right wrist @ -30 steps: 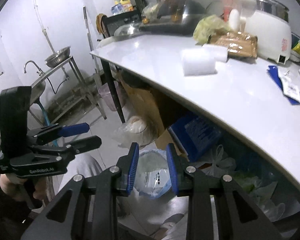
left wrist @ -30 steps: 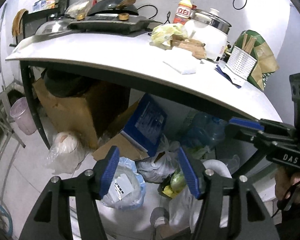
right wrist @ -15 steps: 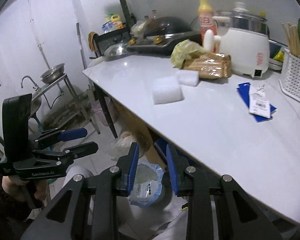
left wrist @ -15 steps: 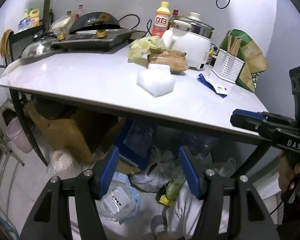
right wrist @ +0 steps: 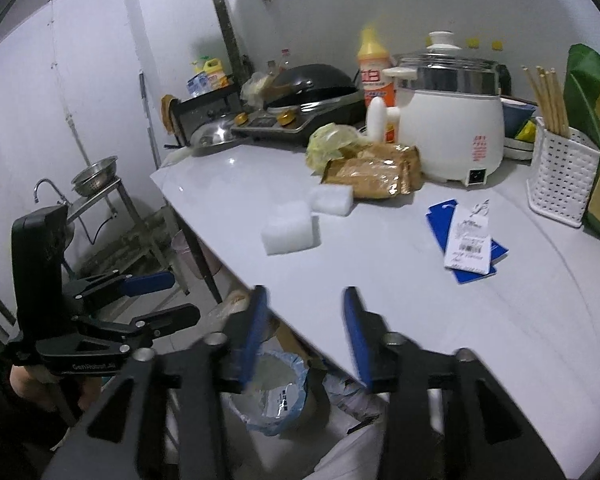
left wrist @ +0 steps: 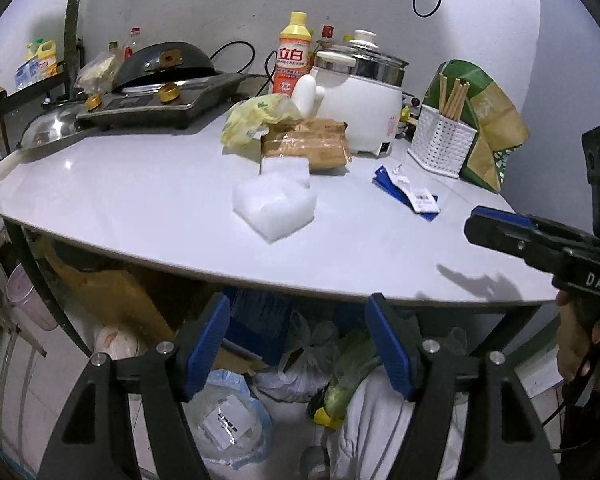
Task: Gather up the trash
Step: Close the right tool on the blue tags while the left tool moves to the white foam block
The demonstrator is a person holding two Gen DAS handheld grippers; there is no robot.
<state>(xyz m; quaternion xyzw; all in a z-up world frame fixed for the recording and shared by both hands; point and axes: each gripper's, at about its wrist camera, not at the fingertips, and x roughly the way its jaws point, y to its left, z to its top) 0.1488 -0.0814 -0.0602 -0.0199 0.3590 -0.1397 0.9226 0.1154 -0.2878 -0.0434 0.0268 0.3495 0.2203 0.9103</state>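
Both claws hang off the near edge of the white desk [left wrist: 140, 200], pointing down and forward.

Left claw [left wrist: 296, 344]: wide open, nothing between the blue pads; jaws have just been opening. Right claw [right wrist: 306, 336]: about half open, empty, also just been opening.

Trash candidates on the desk:
- Two white foam blocks, the nearer [left wrist: 274, 206] touching the farther [right wrist: 332, 200], middle of the desk.
- Crumpled yellow-green plastic bag [left wrist: 256, 120] resting against a brown wrapped packet [left wrist: 312, 146], beside the white rice cooker [left wrist: 364, 112].
- Blue card sleeve with a white printed tag [right wrist: 470, 238] lying flat, nearer the right claw.

Blue-lined trash bin [right wrist: 272, 392] stands on the floor under the desk edge, below both claws.

Handling, judged: foam is very light, soft and springy; take it across its short sides, gentle squeeze. The bag is limp; pinch a bunched fold. The tag is thin, flat and probably slippery; slide it to the edge or lift a raised corner.
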